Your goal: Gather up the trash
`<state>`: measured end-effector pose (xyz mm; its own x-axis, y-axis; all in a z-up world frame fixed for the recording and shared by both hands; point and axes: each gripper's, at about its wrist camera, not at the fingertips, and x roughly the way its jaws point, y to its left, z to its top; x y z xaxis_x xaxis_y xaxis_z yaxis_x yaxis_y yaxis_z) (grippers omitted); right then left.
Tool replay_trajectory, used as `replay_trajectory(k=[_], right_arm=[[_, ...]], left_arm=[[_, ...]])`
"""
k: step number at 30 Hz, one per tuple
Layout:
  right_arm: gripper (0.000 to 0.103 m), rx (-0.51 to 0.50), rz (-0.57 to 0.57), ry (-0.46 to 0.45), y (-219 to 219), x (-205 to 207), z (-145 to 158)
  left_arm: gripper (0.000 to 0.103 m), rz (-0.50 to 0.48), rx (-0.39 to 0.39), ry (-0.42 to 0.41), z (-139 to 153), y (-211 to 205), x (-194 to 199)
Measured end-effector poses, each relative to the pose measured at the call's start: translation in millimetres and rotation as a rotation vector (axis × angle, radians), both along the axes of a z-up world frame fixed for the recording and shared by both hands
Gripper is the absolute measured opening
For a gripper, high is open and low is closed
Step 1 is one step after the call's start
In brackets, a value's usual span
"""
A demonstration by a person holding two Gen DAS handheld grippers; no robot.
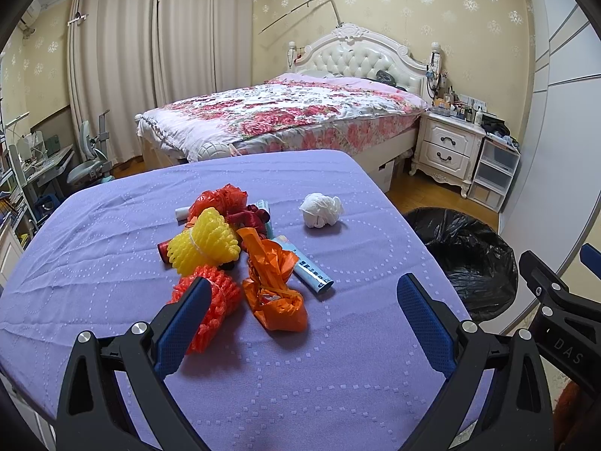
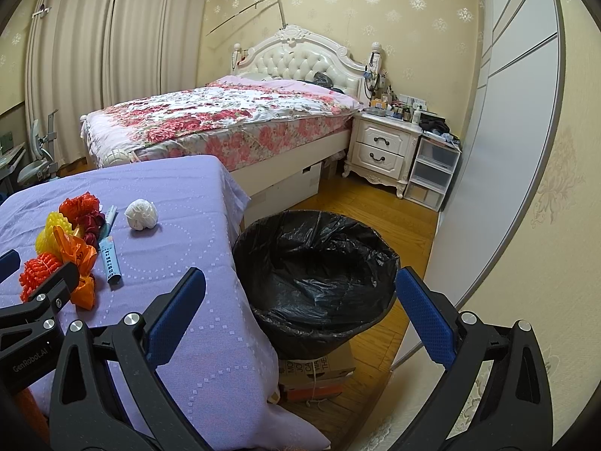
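A heap of trash lies on the purple tablecloth (image 1: 300, 376): a yellow foam net (image 1: 204, 242), an orange-red foam net (image 1: 218, 300), an orange plastic bag (image 1: 274, 293), a red mesh (image 1: 221, 199), and a light-blue tube (image 1: 308, 268). A crumpled white tissue ball (image 1: 321, 209) sits apart, to the right. My left gripper (image 1: 304, 293) hovers open just in front of the heap, holding nothing. My right gripper (image 2: 300, 283) is open and empty above the black-lined trash bin (image 2: 319, 274), which stands on the floor beside the table's right edge.
The bin rests on a cardboard box (image 2: 319, 370). Behind the table stands a bed with a floral cover (image 1: 285, 112), a white nightstand (image 1: 447, 146) and plastic drawers (image 1: 492, 173). A white wardrobe (image 2: 507, 131) runs along the right. A desk and chair (image 1: 86, 158) stand far left.
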<state>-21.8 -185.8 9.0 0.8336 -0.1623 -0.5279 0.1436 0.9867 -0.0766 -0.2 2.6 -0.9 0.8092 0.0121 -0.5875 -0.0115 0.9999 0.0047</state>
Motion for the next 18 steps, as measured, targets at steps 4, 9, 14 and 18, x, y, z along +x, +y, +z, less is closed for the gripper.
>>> replay_trajectory(k=[4,9,14,18], right_arm=[[0.099,0.0,0.0,0.0,0.1,-0.1,-0.1],[0.099,0.0,-0.001,0.001,0.1,0.2,-0.1],[0.099,0.001,0.0,0.001,0.1,0.4,-0.3],[0.099,0.0,0.0,0.002,0.0,0.3,-0.2]], left_arm=[[0.096,0.0,0.0,0.0,0.0,-0.2,0.1],[0.096,-0.001,0.002,0.0,-0.1,-0.5,0.1],[0.096,0.0,0.001,0.001,1.5,-1.0,0.2],[0.096,-0.001,0.002,0.001,1.5,-1.1,0.1]])
